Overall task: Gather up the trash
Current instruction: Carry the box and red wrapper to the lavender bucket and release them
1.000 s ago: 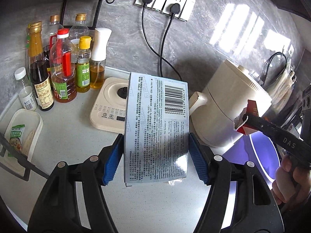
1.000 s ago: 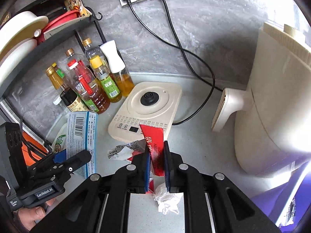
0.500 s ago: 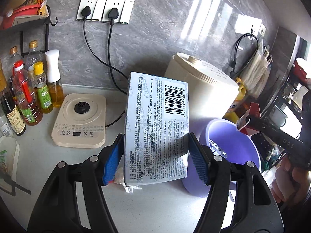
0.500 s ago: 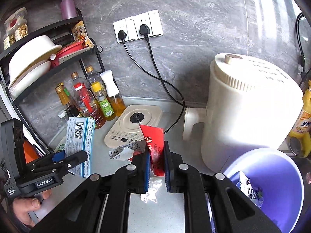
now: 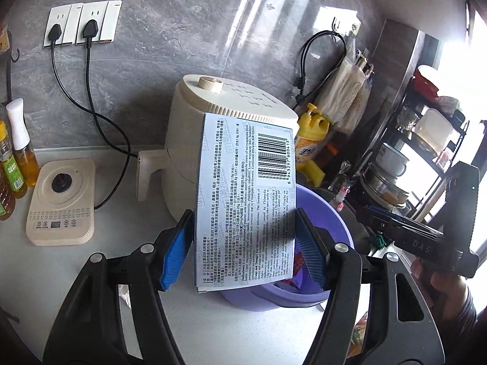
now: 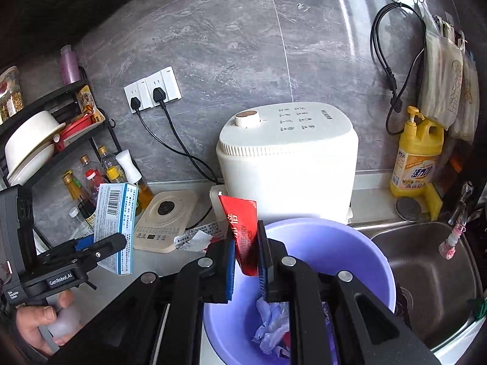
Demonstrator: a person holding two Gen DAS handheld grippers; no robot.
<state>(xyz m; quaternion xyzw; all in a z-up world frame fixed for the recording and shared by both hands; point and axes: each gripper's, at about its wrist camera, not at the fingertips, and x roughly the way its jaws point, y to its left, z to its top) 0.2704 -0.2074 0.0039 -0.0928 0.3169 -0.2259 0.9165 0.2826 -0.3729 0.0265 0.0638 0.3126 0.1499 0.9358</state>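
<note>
Grey countertop (image 5: 91,273) under me: my left gripper (image 5: 243,249) pinches the pale blue box (image 5: 246,200) beside the purple basin (image 6: 350,243), while my right gripper (image 6: 246,255), jaws just easing apart, holds the red packet (image 6: 240,228) above it (crumpled wrappers inside).

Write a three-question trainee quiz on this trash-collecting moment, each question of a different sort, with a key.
1. True or false: the left gripper holds the pale blue box by its two side edges.
2. Multiple choice: the red packet in the right gripper is A) lying on the counter, B) above the purple basin, C) in the sink.
3. Fill in: the cream appliance behind the basin has a round ____ on its top.

Key: 1 true; 2 B; 3 knob.
</note>
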